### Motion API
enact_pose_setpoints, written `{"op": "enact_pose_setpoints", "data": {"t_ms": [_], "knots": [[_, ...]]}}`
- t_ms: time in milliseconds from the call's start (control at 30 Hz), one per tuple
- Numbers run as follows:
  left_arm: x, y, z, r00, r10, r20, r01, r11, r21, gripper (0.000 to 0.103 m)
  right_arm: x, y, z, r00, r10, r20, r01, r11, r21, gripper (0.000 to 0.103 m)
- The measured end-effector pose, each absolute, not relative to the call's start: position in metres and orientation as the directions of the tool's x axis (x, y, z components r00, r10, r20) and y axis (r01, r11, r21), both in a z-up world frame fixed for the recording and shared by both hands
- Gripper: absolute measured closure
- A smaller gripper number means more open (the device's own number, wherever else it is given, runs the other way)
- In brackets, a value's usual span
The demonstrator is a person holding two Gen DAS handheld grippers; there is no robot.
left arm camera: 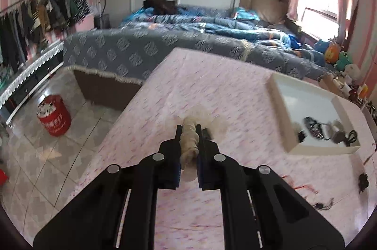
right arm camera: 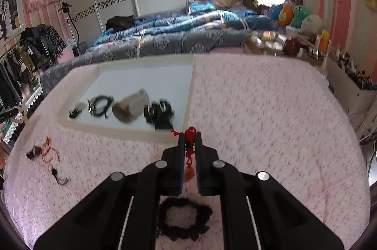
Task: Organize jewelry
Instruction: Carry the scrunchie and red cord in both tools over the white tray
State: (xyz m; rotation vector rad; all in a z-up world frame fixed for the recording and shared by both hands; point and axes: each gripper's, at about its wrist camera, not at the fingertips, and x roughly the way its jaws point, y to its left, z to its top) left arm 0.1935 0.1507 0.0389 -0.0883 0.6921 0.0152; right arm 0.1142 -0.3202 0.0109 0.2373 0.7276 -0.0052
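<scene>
My left gripper (left arm camera: pixel 189 127) is shut on a beige fabric scrunchie (left arm camera: pixel 188 144) and holds it above the pink tablecloth (left arm camera: pixel 188 85). The white tray (left arm camera: pixel 280 104) lies to its right with several dark jewelry pieces (left arm camera: pixel 313 129) inside. My right gripper (right arm camera: pixel 189 135) is shut on a red cord necklace (right arm camera: pixel 189 141) with an amber pendant, just before the near edge of the white tray (right arm camera: pixel 122 129). The tray holds black bracelets (right arm camera: pixel 100 105), a beige roll (right arm camera: pixel 132 105) and a black piece (right arm camera: pixel 160 112).
A black scrunchie (right arm camera: pixel 183 221) lies on the cloth under the right gripper. A red cord piece (right arm camera: pixel 44 151) and a small black piece (right arm camera: pixel 57 175) lie at the left. A bed (right arm camera: pixel 176 38) stands behind the table, cluttered jars (right arm camera: pixel 278 42) at the far right, a red bucket (left arm camera: pixel 54 118) on the floor.
</scene>
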Motion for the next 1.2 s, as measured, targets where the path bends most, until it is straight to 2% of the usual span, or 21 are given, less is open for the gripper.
{"op": "enact_pose_setpoints", "data": {"t_ms": [400, 733, 1200], "knots": [[0.197, 0.041, 0.081, 0.801, -0.167, -0.575, 0.159, 0.985, -0.064, 0.095, 0.139, -0.307, 0.053, 0.804, 0.13, -0.581, 0.031, 0.965, 0.259, 0.095], [0.218, -0.048, 0.064, 0.754, -0.301, -0.584, 0.285, 0.951, -0.122, 0.095, 0.179, -0.28, 0.053, 0.808, 0.198, -0.555, -0.003, 0.943, 0.332, 0.095], [0.269, -0.098, 0.002, 0.702, -0.26, -0.663, 0.267, 0.959, -0.094, 0.095, 0.246, -0.258, 0.006, 0.754, 0.165, -0.635, 0.023, 0.961, 0.277, 0.095]]}}
